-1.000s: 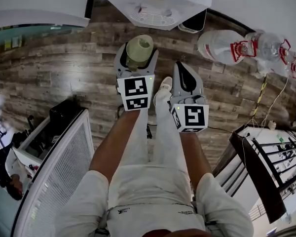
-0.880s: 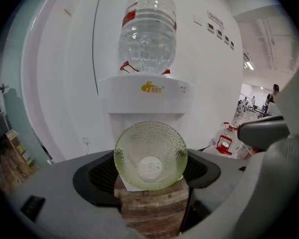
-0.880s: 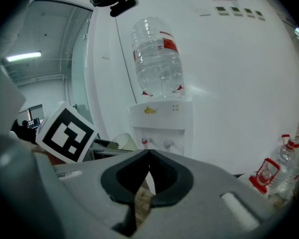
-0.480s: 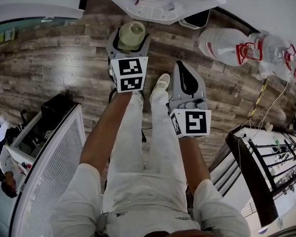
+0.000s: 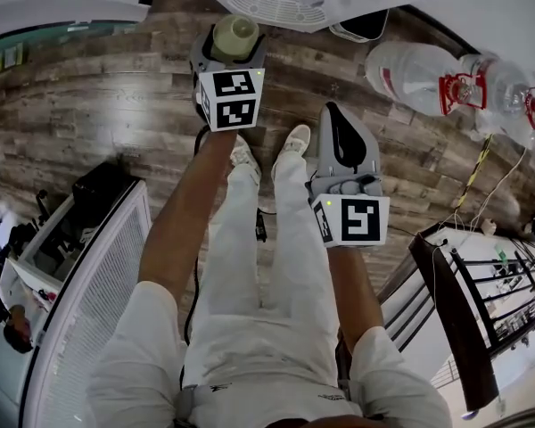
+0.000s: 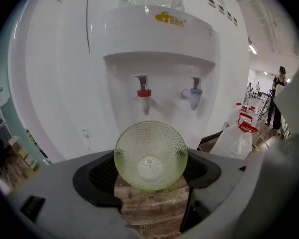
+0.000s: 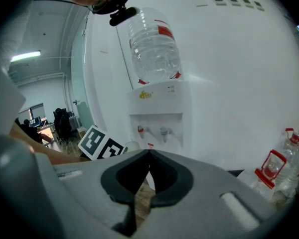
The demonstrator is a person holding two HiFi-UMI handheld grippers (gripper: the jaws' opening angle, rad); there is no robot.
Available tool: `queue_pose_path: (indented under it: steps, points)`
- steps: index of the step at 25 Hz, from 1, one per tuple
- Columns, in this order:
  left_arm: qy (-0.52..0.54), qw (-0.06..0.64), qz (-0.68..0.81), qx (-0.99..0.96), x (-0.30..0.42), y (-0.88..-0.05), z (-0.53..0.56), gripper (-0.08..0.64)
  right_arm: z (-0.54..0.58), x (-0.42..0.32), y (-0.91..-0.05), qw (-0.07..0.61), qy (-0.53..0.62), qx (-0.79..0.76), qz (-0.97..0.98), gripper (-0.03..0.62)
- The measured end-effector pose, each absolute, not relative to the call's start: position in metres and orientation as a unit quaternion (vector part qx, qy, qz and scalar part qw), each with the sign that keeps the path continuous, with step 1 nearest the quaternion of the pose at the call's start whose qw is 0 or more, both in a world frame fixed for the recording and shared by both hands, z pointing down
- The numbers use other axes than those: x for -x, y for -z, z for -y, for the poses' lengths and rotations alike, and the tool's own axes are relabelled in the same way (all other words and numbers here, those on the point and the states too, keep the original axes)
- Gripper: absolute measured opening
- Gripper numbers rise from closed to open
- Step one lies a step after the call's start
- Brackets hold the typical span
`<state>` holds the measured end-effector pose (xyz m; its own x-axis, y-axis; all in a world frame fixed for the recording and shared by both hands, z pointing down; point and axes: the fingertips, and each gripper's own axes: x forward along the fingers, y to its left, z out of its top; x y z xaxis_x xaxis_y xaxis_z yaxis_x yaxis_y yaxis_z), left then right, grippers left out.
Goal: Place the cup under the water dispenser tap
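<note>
Left gripper [image 5: 231,46] has its jaws clamped on the green cup [image 6: 150,156], held just short of the water dispenser [image 6: 159,39] taps, apparently for placing beneath one; right gripper [image 7: 149,156] idle, jaws together, empty.

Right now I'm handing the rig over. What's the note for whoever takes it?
Left tongs: shut on the green cup, held off the floor.
Right tongs: shut, nothing in them.
Water dispenser: straight ahead of the cup. The red tap and blue tap have nothing under them.
Done: cup gripped and brought in front of the dispenser.
Left: move it in under a tap, set it down, open the left tongs.
</note>
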<state>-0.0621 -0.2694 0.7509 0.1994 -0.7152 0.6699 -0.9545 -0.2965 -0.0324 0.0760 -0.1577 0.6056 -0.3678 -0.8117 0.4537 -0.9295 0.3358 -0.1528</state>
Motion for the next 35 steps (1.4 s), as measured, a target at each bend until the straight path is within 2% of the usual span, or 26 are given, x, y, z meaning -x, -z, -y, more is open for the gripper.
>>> queue_pose_path:
  steps: [26, 35]
  points:
    - [-0.335, 0.195, 0.52, -0.761, 0.047, -0.824, 0.331, 0.374, 0.173, -0.07, -0.628, 0.159, -0.202, -0.535, 0.805, 0.0]
    - [-0.329, 0.22, 0.515, -0.761, 0.049, -0.832, 0.34, 0.376, 0.178, -0.066, -0.629, 0.162, -0.201, -0.536, 0.804, 0.0]
